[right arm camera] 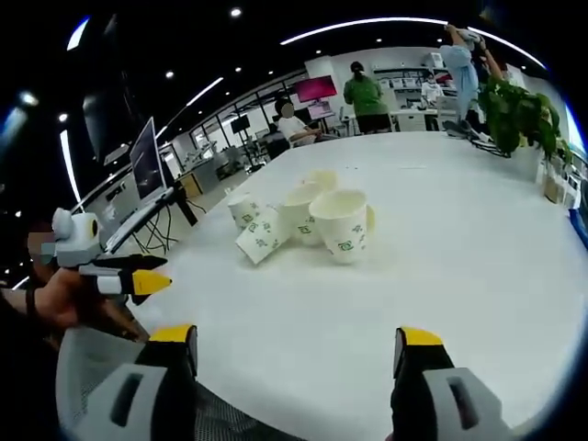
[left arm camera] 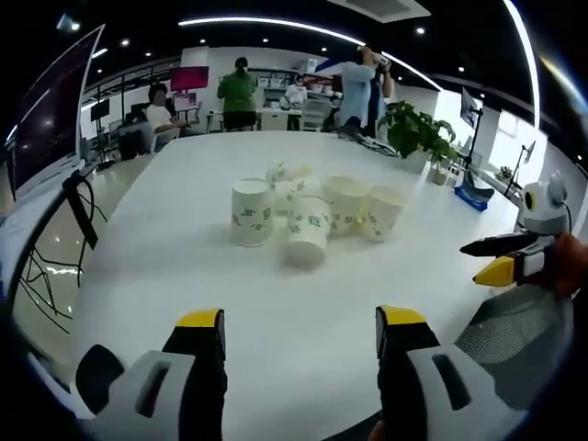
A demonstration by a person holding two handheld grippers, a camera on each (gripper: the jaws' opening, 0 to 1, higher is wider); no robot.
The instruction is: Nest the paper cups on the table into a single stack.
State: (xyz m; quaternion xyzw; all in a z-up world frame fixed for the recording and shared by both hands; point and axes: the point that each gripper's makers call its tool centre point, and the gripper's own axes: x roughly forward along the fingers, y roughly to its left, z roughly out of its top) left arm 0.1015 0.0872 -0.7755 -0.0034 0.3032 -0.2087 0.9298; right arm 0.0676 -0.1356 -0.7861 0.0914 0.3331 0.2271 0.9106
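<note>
— Where are the two tools right now?

— Both hang over the near edge of the white table [left arm camera: 165, 266]. In the left gripper view the left gripper [left arm camera: 300, 333] has its yellow-tipped jaws wide apart with bare tabletop between them. The right gripper [right arm camera: 294, 354] stands the same way in the right gripper view, spread and gripping nothing.

— Can you see one from the other?

— Yes. The left gripper view catches the right gripper at its right edge, jaws slightly parted, pointing in toward the table. The right gripper view shows the left gripper at its left edge, and there you also see the hand [right arm camera: 57, 299] wrapped round its handle.

— And the paper cups?

— The paper cups [left arm camera: 308, 216] sit clustered near the middle of the table, well apart from both tools. From the left view one stands mouth down on the left, another tilts toward the camera in front, and more crowd behind. The right gripper view shows open mouths: one large cup faces the lens, a smaller one lies on its side beside it.

— Anything else?

— A potted plant [right arm camera: 519, 115] on the far side of the table, a monitor [right arm camera: 147, 156] off the left edge, and people [left arm camera: 239, 92] standing and sitting at desks behind.
</note>
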